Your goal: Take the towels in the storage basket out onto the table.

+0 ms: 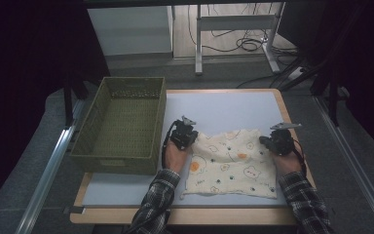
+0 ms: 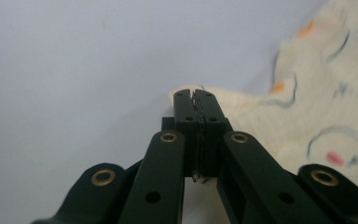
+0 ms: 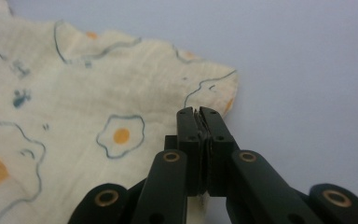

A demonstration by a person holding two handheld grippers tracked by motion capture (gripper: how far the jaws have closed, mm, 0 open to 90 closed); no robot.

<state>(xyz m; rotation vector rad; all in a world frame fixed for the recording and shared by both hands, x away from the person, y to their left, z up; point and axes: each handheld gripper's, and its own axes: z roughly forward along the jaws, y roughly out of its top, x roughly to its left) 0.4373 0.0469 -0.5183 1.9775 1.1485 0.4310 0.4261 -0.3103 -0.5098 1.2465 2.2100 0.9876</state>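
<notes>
A cream cloth (image 1: 233, 163) printed with fried eggs and bears lies spread on the pale grey mat (image 1: 224, 109). My left gripper (image 1: 185, 131) is at the cloth's far left corner. In the left gripper view the cloth (image 2: 326, 107) spreads to the right, and the left gripper (image 2: 195, 95) is shut with the corner's edge pinched at its tips. My right gripper (image 1: 276, 140) is at the far right corner. In the right gripper view the right gripper (image 3: 197, 112) is shut on the cloth (image 3: 74, 107) just inside that corner.
An olive woven basket (image 1: 112, 163) stands with nothing in it at the table's left side, close to my left hand. Bare mat lies beyond the cloth. The wooden table edge (image 1: 175, 217) runs along the front. Table legs and cables stand on the floor behind.
</notes>
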